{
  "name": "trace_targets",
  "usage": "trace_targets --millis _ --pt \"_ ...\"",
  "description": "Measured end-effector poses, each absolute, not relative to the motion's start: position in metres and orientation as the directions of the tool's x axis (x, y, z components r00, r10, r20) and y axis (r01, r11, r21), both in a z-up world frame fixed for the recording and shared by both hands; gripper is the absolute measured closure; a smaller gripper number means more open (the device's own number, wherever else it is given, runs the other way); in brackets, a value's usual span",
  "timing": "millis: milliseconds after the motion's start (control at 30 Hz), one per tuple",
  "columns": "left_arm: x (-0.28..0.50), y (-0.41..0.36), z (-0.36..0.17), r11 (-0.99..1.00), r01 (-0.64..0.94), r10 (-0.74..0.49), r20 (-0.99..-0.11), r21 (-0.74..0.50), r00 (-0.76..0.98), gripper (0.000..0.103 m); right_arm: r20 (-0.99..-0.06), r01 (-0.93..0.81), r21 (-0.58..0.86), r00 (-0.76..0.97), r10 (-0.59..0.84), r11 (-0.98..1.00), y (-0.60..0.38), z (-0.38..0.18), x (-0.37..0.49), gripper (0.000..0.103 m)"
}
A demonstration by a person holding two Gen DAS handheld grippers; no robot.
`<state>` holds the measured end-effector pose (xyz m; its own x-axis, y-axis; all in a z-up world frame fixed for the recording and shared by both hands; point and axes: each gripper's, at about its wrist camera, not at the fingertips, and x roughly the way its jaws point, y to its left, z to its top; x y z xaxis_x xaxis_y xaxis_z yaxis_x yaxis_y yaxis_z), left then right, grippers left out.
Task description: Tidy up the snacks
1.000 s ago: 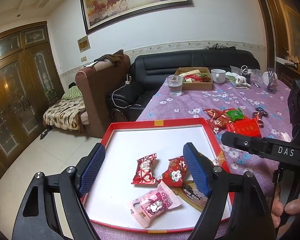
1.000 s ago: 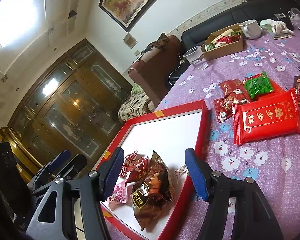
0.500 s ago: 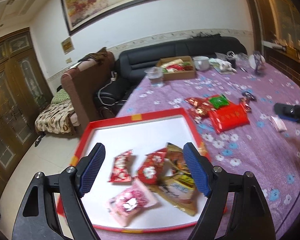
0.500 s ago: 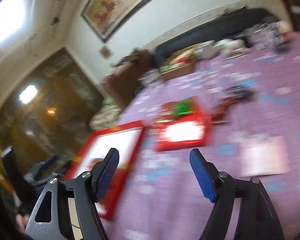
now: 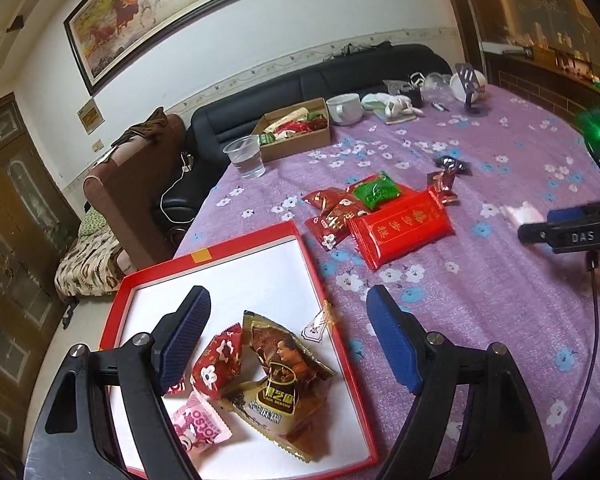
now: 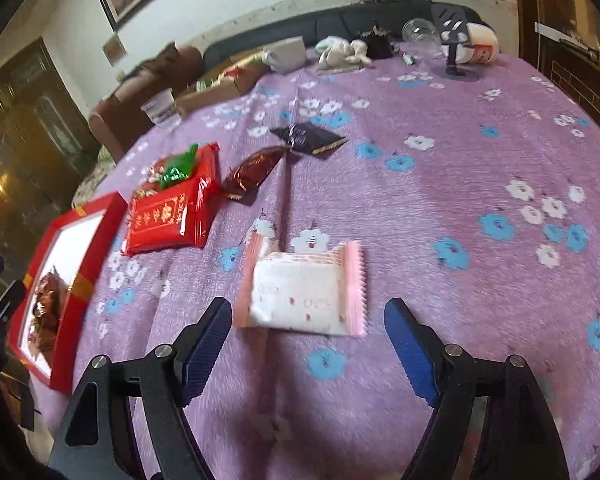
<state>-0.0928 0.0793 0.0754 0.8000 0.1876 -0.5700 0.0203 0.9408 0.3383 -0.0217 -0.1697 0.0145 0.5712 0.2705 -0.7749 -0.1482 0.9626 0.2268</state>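
Observation:
A red tray (image 5: 204, 258) with a white floor holds a brown sesame packet (image 5: 288, 384), a red flowered packet (image 5: 216, 364) and a pink packet (image 5: 200, 424). My left gripper (image 5: 286, 300) hangs open over the tray's near right part, holding nothing. My right gripper (image 6: 306, 312) hovers over the purple cloth with its jaws opening. A pink-and-white packet (image 6: 304, 292) lies flat just ahead of its tips, untouched. The large red packet (image 6: 168, 216), a green one (image 6: 176, 168), a dark red one (image 6: 252, 172) and a black one (image 6: 308, 138) lie loose beyond.
At the table's far side stand a cardboard box of snacks (image 5: 296, 132), a plastic cup of water (image 5: 246, 156), a white mug (image 5: 344, 108) and a phone stand (image 5: 470, 88). A black sofa (image 5: 340, 76) runs behind. The table edge drops off left of the tray.
The right gripper left the brown packet in the tray, swung right across the table and tipped down over the pink-and-white packet, jaws widening. The left gripper shifted right and rolled.

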Motion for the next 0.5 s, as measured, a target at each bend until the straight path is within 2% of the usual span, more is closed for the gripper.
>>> trace_targets --millis 100,200,233,300,333,500 --pt "-0.084 0.079 0.074 0.930 0.020 0.209 -0.571 0.367 0.794 0.022 -0.786 -0.148 0.141 0.585 0.201 0.979 -0.157 0.012 -0.013 0.022" --pt "-0.070 0.077 0.079 0.922 0.042 0.199 -0.567 0.384 0.799 0.022 -0.781 -0.139 0.052 0.612 0.127 0.989 -0.150 0.010 -0.011 0.040" --pt "-0.063 0.075 0.081 0.920 0.054 0.191 -0.565 0.388 0.802 0.022 -0.778 -0.142 0.049 0.615 0.127 0.989 -0.150 0.010 -0.011 0.043" --pt "-0.050 0.069 0.084 0.917 0.094 0.163 -0.579 0.388 0.799 0.022 -0.762 -0.143 0.071 0.630 0.146 0.987 -0.153 0.012 -0.013 0.049" --pt "-0.041 0.064 0.084 0.916 0.130 0.134 -0.594 0.380 0.793 0.022 -0.753 -0.143 0.086 0.639 0.158 0.986 -0.156 0.013 -0.014 0.057" --pt "-0.009 0.029 0.074 0.864 0.222 0.107 -0.597 0.451 0.795 0.022 -0.725 -0.114 0.208 0.648 0.231 0.972 -0.175 0.015 -0.011 0.058"
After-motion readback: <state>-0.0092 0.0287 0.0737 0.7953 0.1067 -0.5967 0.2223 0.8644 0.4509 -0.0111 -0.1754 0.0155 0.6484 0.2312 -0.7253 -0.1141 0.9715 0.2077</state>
